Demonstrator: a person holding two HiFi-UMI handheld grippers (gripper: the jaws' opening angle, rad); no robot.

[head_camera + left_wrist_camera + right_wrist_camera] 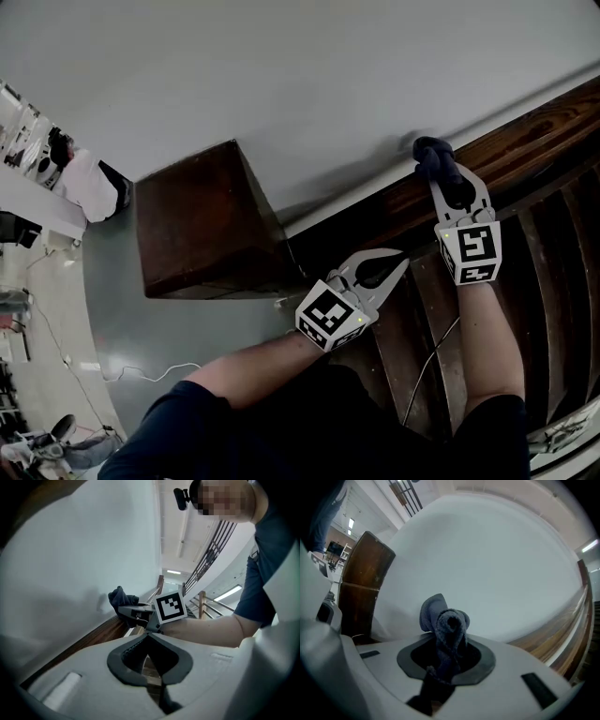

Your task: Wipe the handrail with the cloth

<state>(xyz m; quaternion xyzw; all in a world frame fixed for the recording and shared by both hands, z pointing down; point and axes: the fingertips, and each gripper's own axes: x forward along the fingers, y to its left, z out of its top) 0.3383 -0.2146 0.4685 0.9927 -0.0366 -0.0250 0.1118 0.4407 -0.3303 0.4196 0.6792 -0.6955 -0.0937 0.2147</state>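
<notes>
A dark blue cloth (pixel 434 159) is bunched in my right gripper (pixel 459 194), which is shut on it and presses it against the dark wooden handrail (pixel 525 141) along the white wall. In the right gripper view the cloth (pixel 446 620) sticks up between the jaws of my right gripper (pixel 446 641), with the handrail (pixel 565 637) running off to the right. My left gripper (pixel 398 262) hovers lower left of the right one, over the stairs, shut on nothing. From the left gripper (pixel 149 641) I see the right gripper (pixel 136 615), the cloth (pixel 119 597) and the handrail (pixel 93 637).
A big dark wooden newel block (pixel 202 220) ends the rail at the left. Wooden stair treads (pixel 553 272) lie below right. Down on the grey floor are a white cable (pixel 141 375) and a person in white (pixel 89 183) at the far left.
</notes>
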